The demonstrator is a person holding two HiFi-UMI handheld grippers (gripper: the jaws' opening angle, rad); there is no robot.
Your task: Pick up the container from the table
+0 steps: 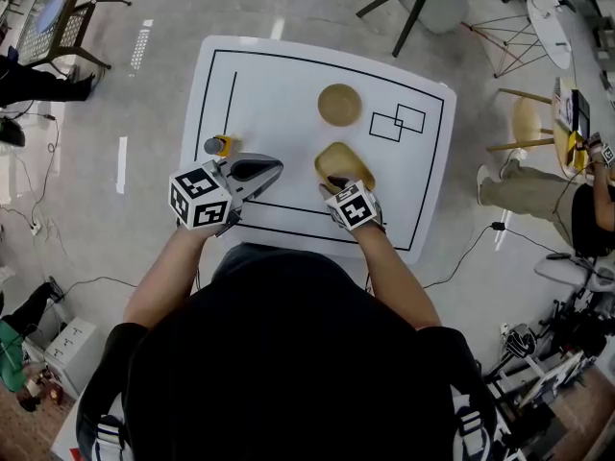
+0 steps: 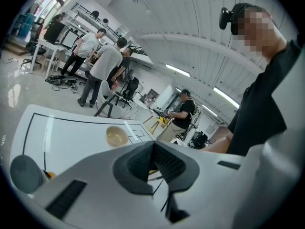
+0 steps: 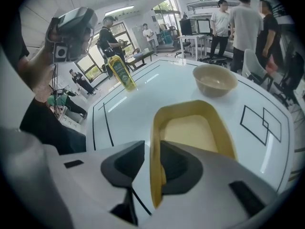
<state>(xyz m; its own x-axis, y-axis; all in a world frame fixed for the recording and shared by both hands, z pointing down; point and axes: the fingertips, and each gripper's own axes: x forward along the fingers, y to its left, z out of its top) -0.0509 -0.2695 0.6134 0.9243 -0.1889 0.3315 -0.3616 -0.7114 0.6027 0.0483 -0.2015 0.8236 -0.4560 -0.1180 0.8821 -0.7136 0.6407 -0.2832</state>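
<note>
The container (image 1: pixel 346 161) is a yellow, shallow tub with slanted walls, standing on the white table (image 1: pixel 279 94) right of centre. In the right gripper view the container (image 3: pixel 190 128) fills the middle. My right gripper (image 3: pixel 152 149) points steeply down over its near left rim, with one jaw inside the tub and the other outside. A gap of table shows beside the outer pad, so the gripper is open around the rim. My left gripper (image 1: pixel 258 169) hovers left of the tub, shut and empty; its pads meet in the left gripper view (image 2: pixel 153 147).
A round tan bowl (image 1: pixel 339 104) sits farther back on the table. A yellow bottle with a grey cap (image 1: pixel 219 146) stands by the left gripper. Black lines and two small squares (image 1: pixel 398 123) mark the tabletop. Chairs and people surround the table.
</note>
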